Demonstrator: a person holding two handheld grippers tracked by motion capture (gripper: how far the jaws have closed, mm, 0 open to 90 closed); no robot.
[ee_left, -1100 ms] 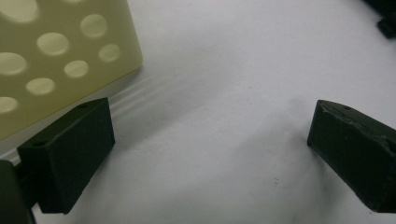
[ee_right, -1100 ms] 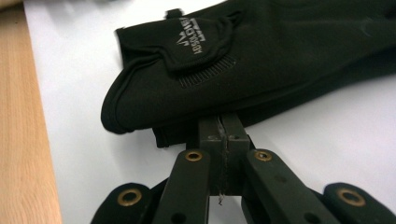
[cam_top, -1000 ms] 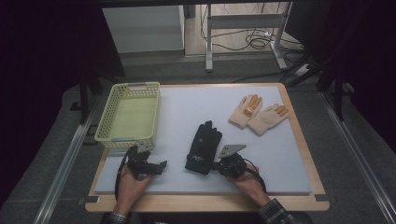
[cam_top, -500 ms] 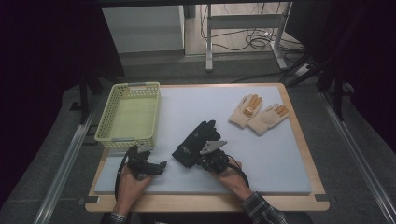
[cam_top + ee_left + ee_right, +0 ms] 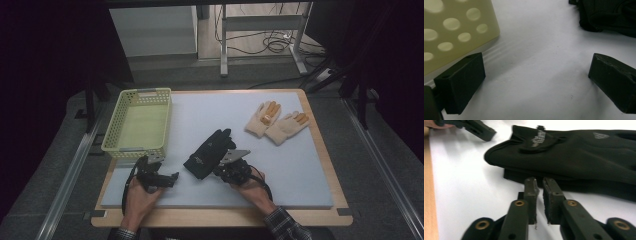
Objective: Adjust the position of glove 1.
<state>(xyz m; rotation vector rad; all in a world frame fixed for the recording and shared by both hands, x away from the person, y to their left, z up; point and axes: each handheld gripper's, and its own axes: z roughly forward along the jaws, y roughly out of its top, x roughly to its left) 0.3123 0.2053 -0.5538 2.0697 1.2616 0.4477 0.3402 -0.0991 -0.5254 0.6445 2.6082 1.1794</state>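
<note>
black fabric glove point(image 5: 209, 152) | soft, flat | right gripper point(image 5: 539, 185) just parting, empty | left gripper point(image 5: 534, 82) spread

One camera looks down on the whole tabletop point(image 5: 300, 165) from above. Two ride low on the tongs, close to the surface; both catch the black glove point(image 5: 579, 155).

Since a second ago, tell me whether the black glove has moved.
Yes. The black glove has swung round: its fingers now point up and right, toward the cream gloves, and its cuff lies nearer the yellow basket.
</note>
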